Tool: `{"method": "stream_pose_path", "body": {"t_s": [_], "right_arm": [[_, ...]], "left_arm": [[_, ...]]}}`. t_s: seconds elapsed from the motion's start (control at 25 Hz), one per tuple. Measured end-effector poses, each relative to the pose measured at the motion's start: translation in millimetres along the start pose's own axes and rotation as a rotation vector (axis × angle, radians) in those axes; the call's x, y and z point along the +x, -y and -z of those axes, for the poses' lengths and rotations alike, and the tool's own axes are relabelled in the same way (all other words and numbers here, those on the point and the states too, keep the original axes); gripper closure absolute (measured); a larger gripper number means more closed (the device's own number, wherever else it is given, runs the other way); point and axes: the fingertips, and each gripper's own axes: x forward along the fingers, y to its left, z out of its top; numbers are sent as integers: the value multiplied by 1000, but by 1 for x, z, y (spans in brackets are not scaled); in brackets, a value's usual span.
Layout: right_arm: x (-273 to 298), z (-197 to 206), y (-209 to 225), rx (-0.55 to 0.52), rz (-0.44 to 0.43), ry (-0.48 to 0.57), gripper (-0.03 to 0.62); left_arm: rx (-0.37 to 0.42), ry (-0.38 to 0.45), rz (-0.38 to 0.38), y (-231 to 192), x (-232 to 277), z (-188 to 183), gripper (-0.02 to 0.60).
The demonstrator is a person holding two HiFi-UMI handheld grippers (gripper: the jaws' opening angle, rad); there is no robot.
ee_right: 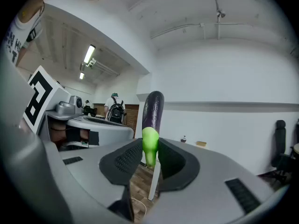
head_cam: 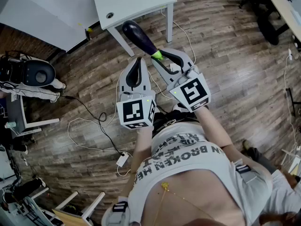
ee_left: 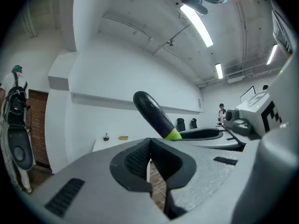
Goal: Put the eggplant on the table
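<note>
A dark purple eggplant (head_cam: 139,36) with a green stem end sticks out from my right gripper (head_cam: 159,56), whose jaws are shut on the stem. In the right gripper view the eggplant (ee_right: 152,111) rises above the pads, its green stem (ee_right: 149,148) pinched between them. The eggplant hangs in the air in front of the white table (head_cam: 127,1), near its front edge. My left gripper (head_cam: 135,61) is beside the right one, shut with nothing in it. From the left gripper view the eggplant (ee_left: 154,114) shows up and to the right of the closed jaws.
The white table has thin legs (head_cam: 170,26) and a small round thing (head_cam: 109,15) on top. Cables (head_cam: 89,126) trail over the wooden floor. A vacuum-like machine (head_cam: 28,74) stands at the left, a second table (head_cam: 287,4) at the far right.
</note>
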Motion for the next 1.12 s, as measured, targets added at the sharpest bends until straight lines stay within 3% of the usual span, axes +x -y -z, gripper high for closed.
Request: {"method": "stream_pose_path", "body": {"t_s": [0.36, 0.64, 0.88, 1.12], "right_arm": [[-2, 24, 6, -36, -77, -48, 490], [14, 46, 24, -26, -67, -93, 490], [54, 57, 48, -19, -53, -116, 489], [133, 58, 90, -26, 1, -136, 488]], "left_arm": [[-19, -13, -61, 4, 9, 18, 594], [-27, -51, -91, -12, 34, 33, 593], [-30, -58, -65, -38, 79, 36, 594], [-48, -52, 7, -91, 155, 34, 592]]}}
